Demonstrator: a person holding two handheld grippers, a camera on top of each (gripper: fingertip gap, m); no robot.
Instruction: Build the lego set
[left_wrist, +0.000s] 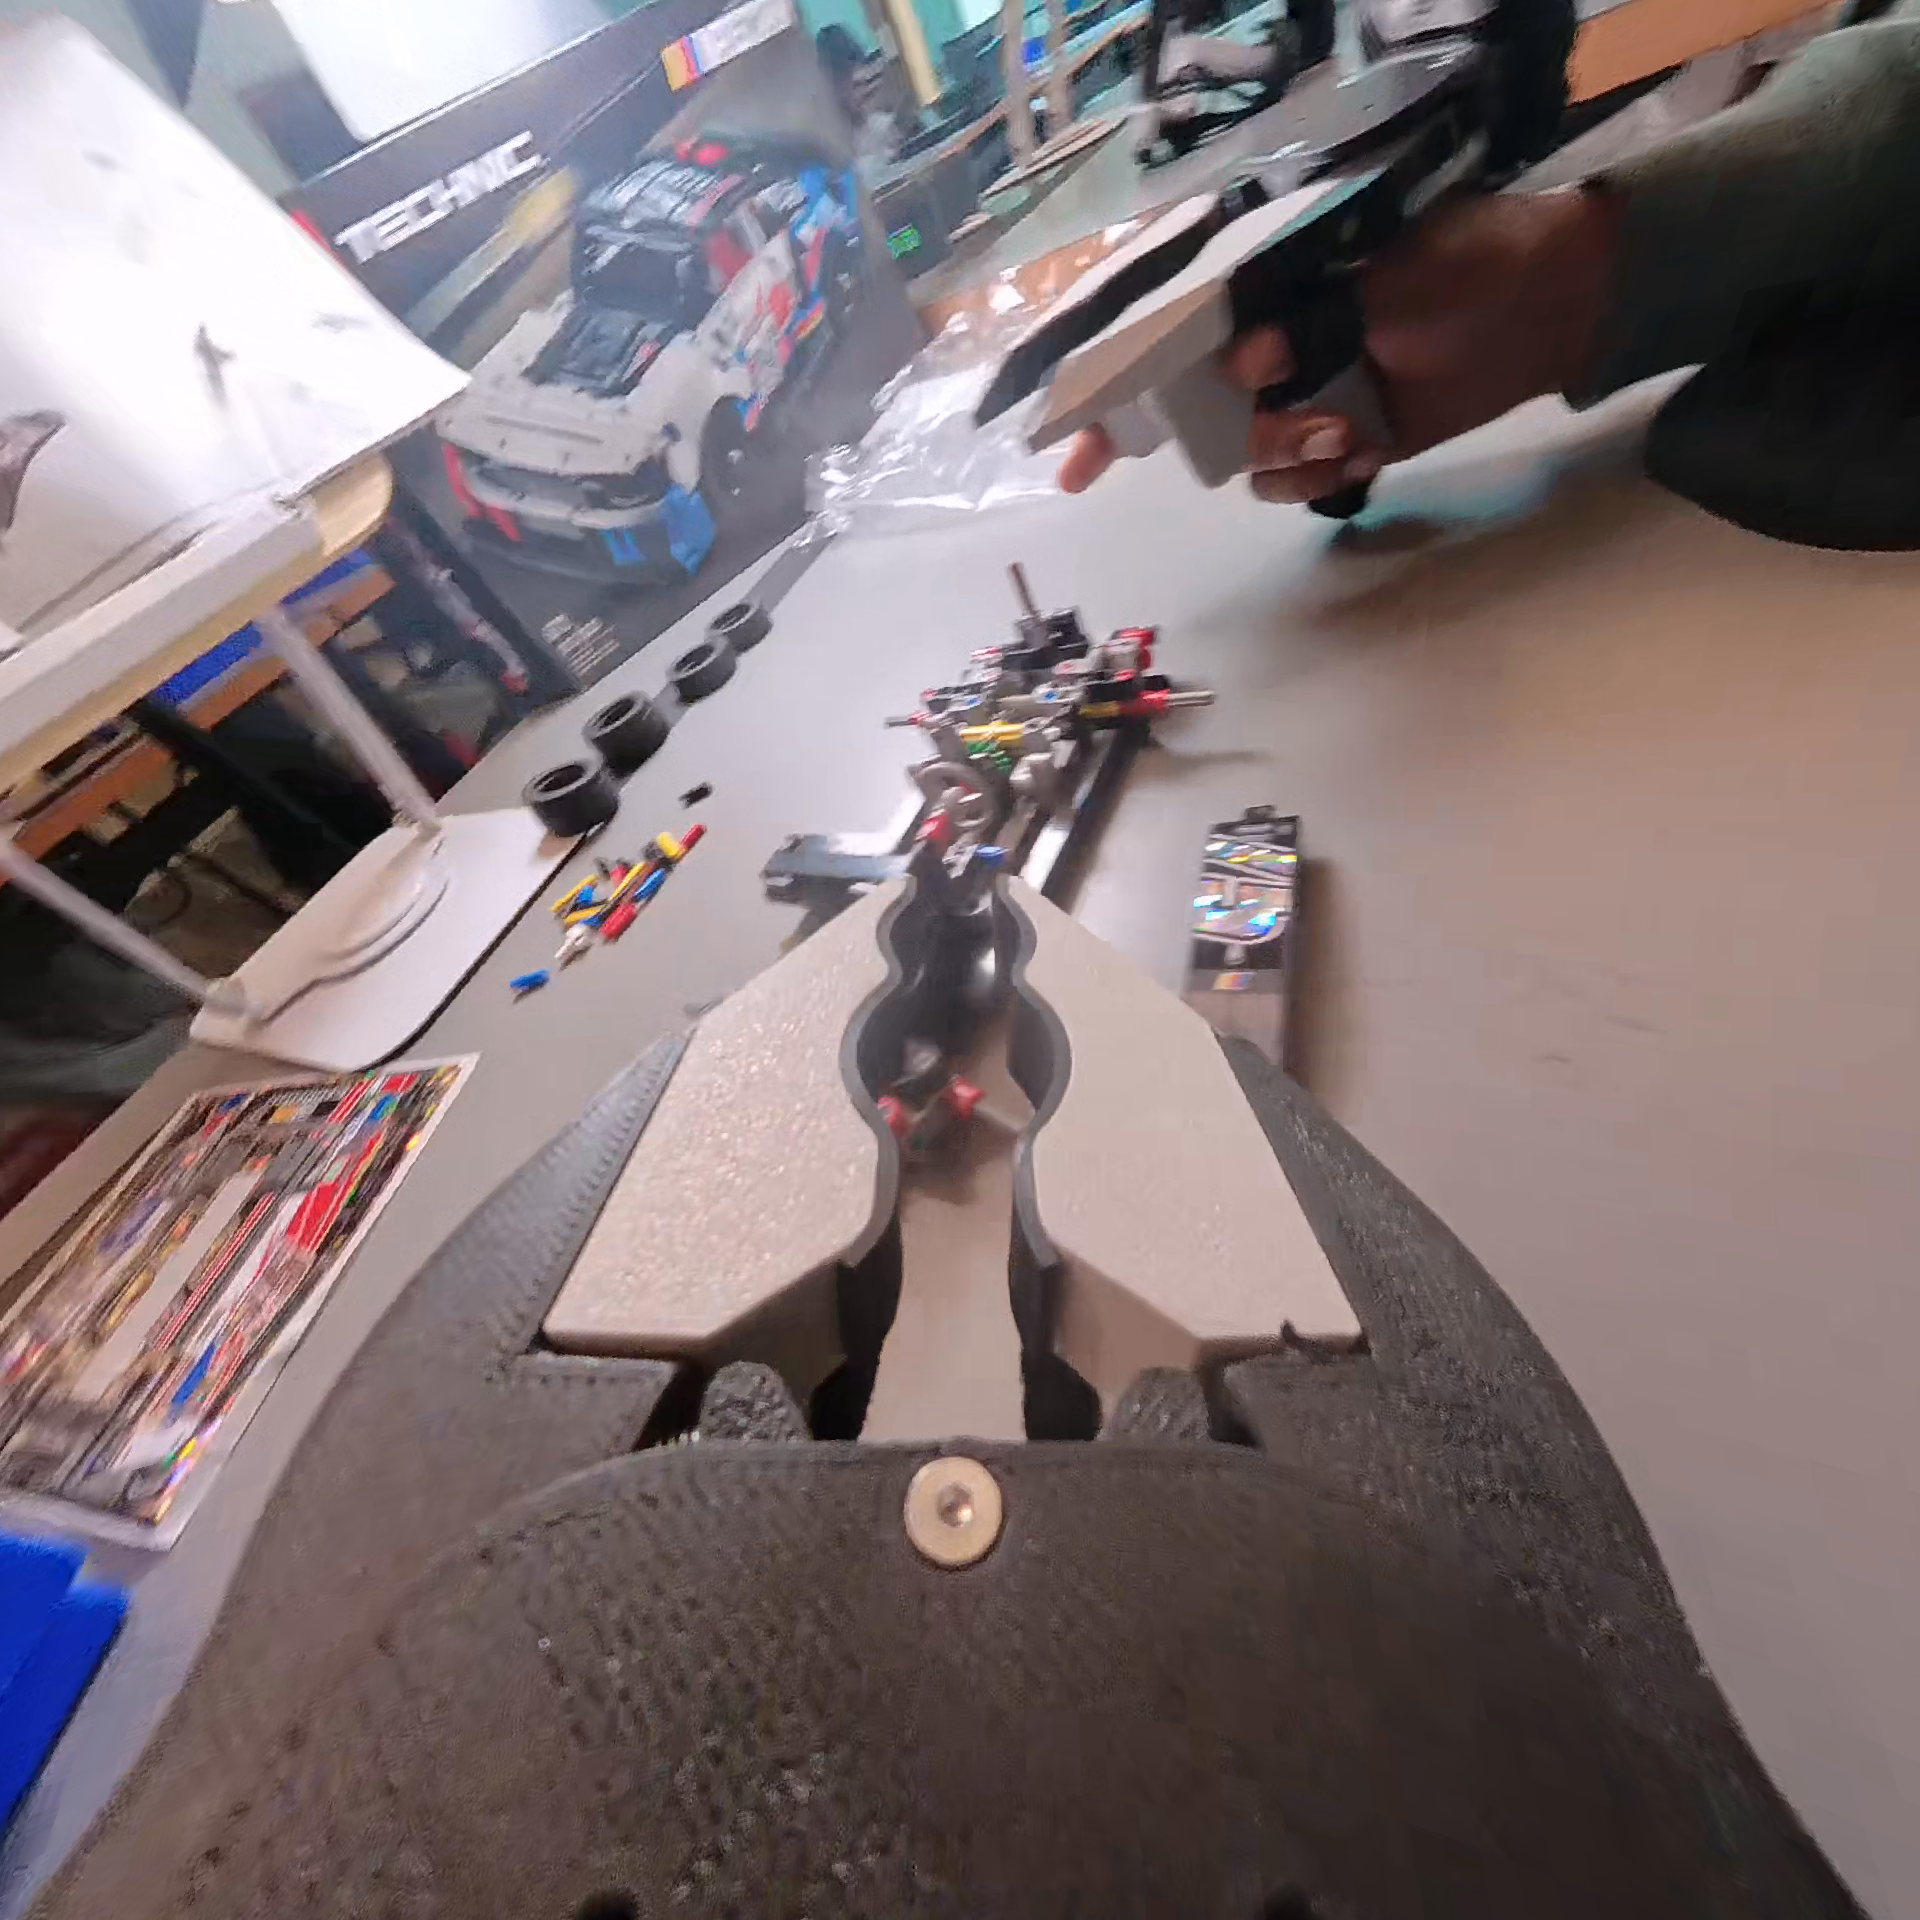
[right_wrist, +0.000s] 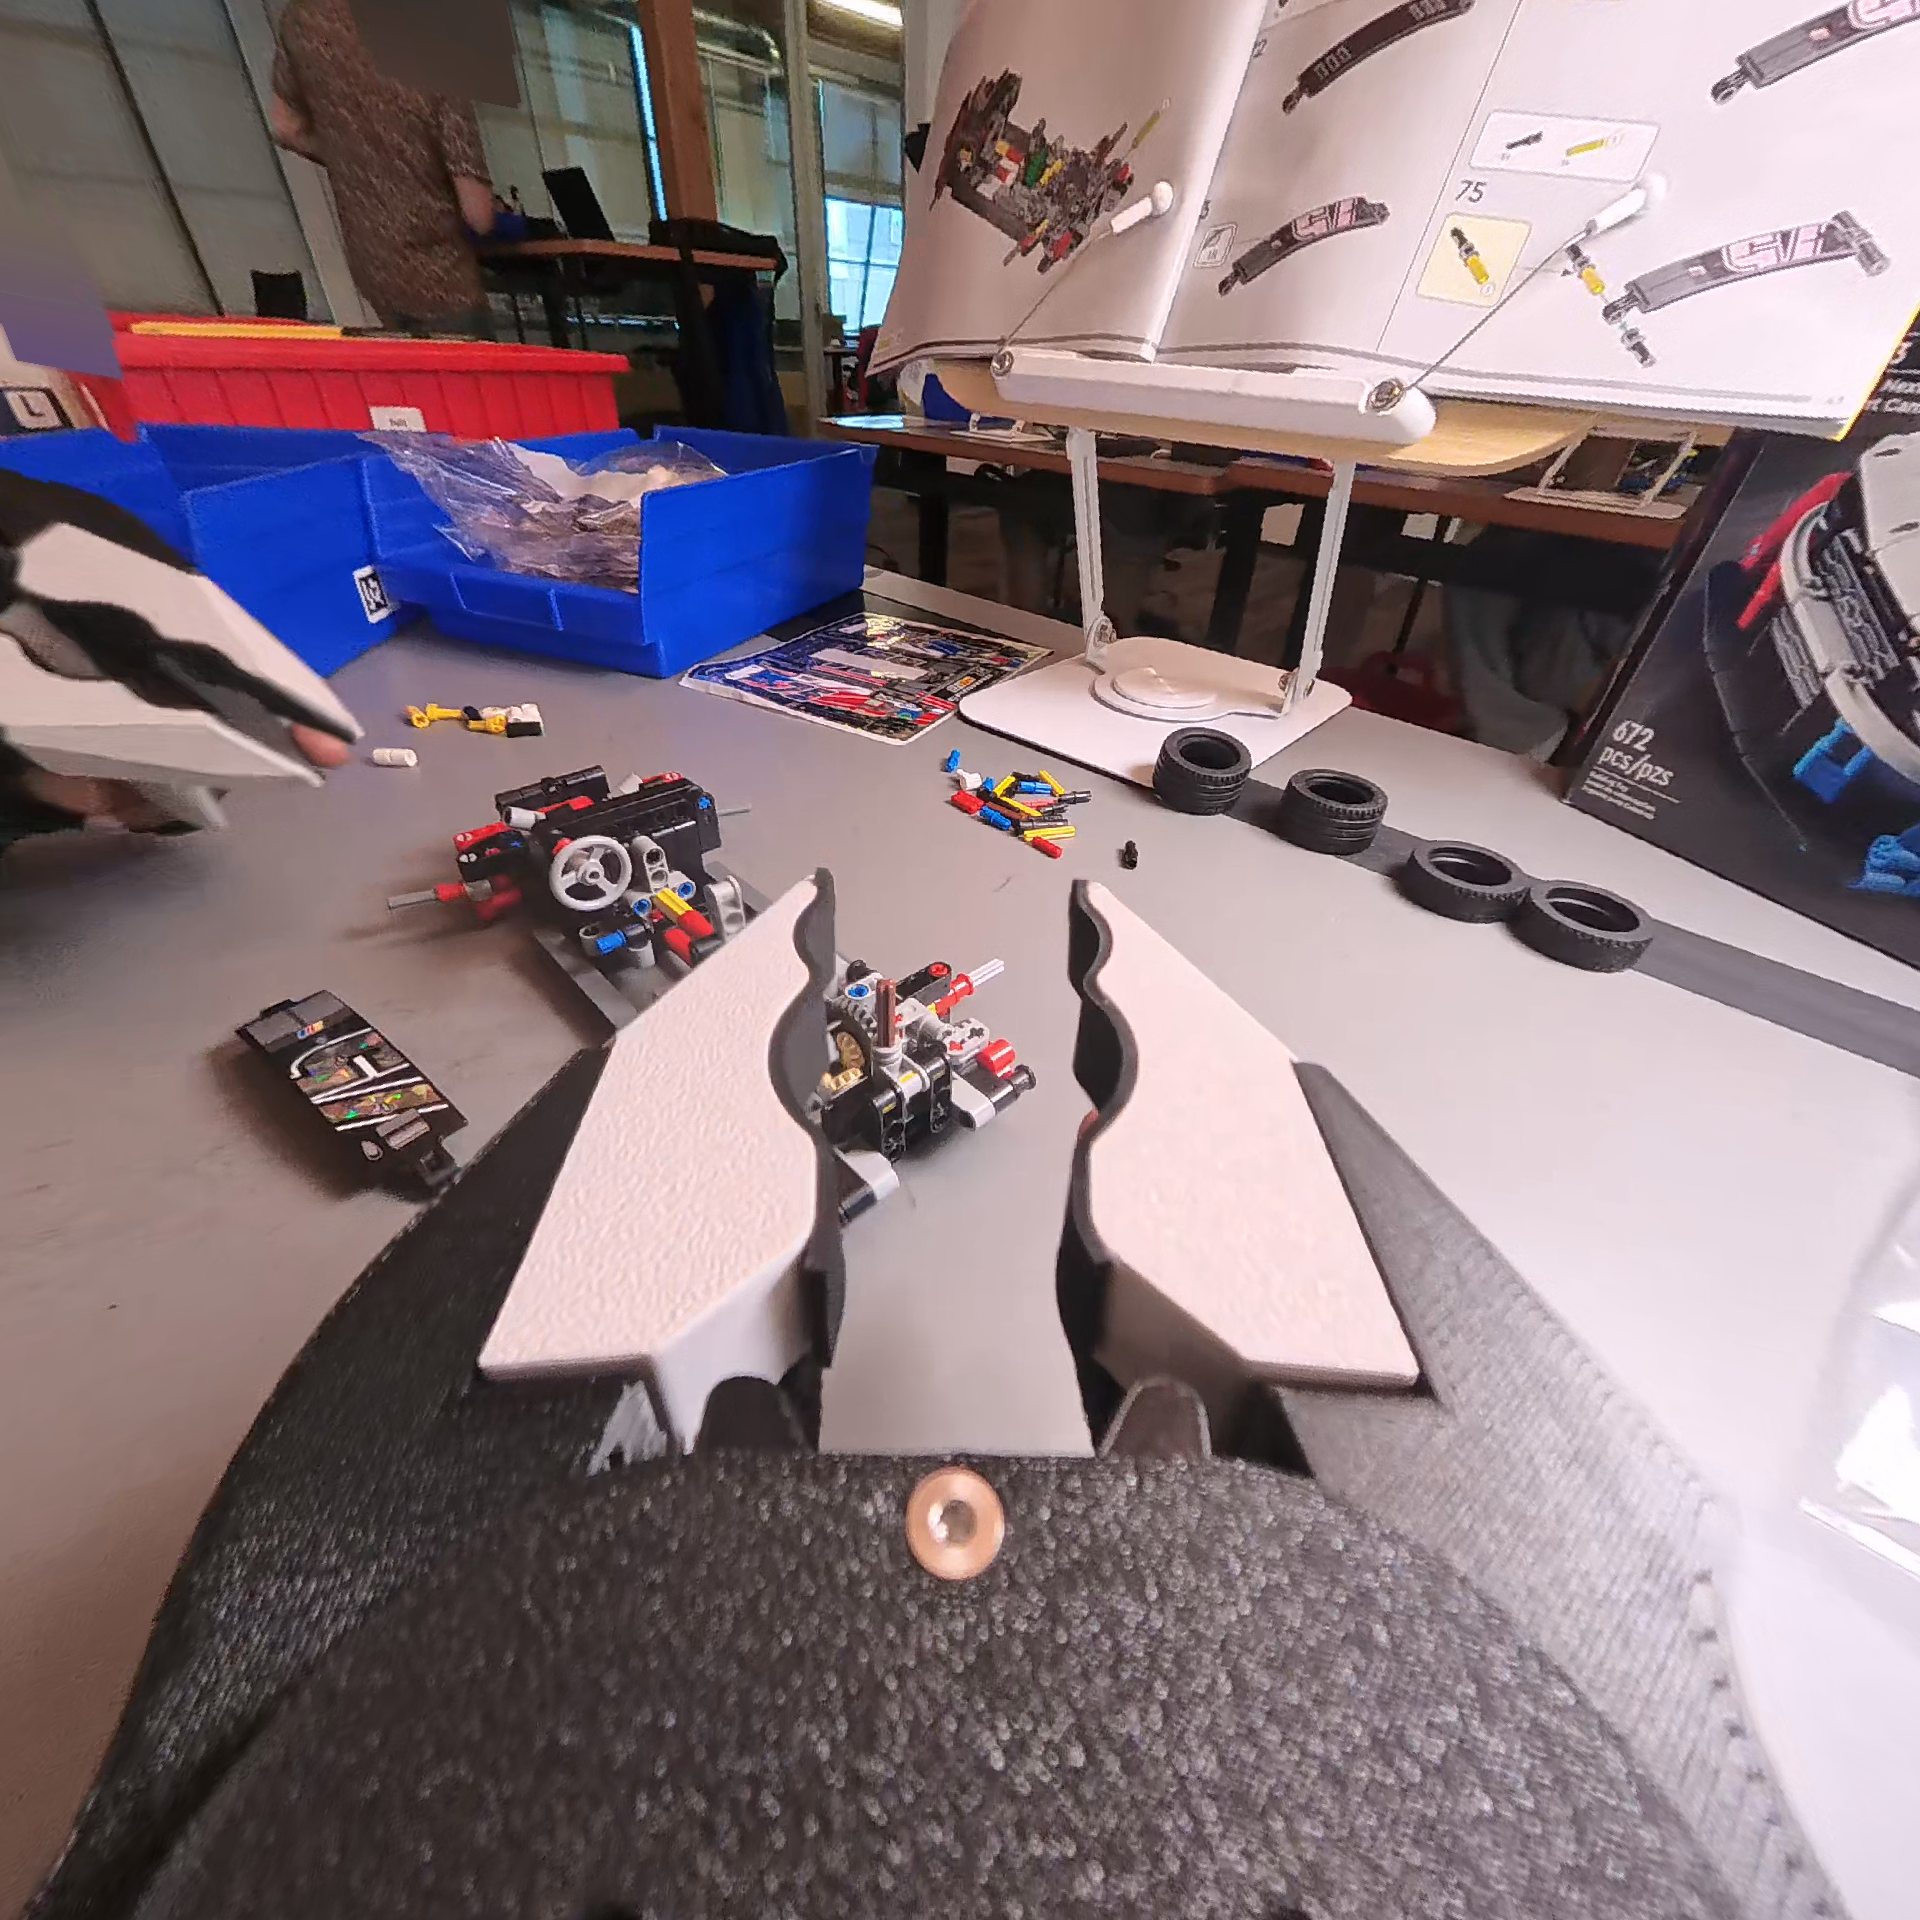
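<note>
Left wrist view: the left tongs (left_wrist: 951, 940) are nearly closed, their fingers (left_wrist: 758, 1132) flanking the near end of the chassis (left_wrist: 1023, 727); whether they actually grip it cannot be told, as the view is blurred. The chassis, a long, partly built assembly, lies lengthwise on the grey surface (left_wrist: 1507, 935). Right wrist view: the right tongs (right_wrist: 951, 899) stand wide open and empty above the same chassis, whose rear gear block (right_wrist: 914, 1060) shows between the fingers and whose steering-wheel end (right_wrist: 592, 862) lies beyond the left finger. The other tongs appear at the left edge of this view, held by a hand (right_wrist: 94, 800); in the left wrist view the right tongs, also hand-held, hover at upper right. Counted items: four black tyres (right_wrist: 1200, 769) in a row toward the surface's far right edge, beside one set box (right_wrist: 1766, 665); one stickered black panel (right_wrist: 348, 1081) left of the chassis; one cluster of small coloured pins (right_wrist: 1018, 805) before the stand base; a few loose pieces (right_wrist: 478, 717) near the bins; one sticker sheet (right_wrist: 868, 675); one instruction book (right_wrist: 1403, 177) open on one white stand (right_wrist: 1153, 696); two blue bins (right_wrist: 665, 582), one holding clear bags; one red bin (right_wrist: 364, 379) behind.
</note>
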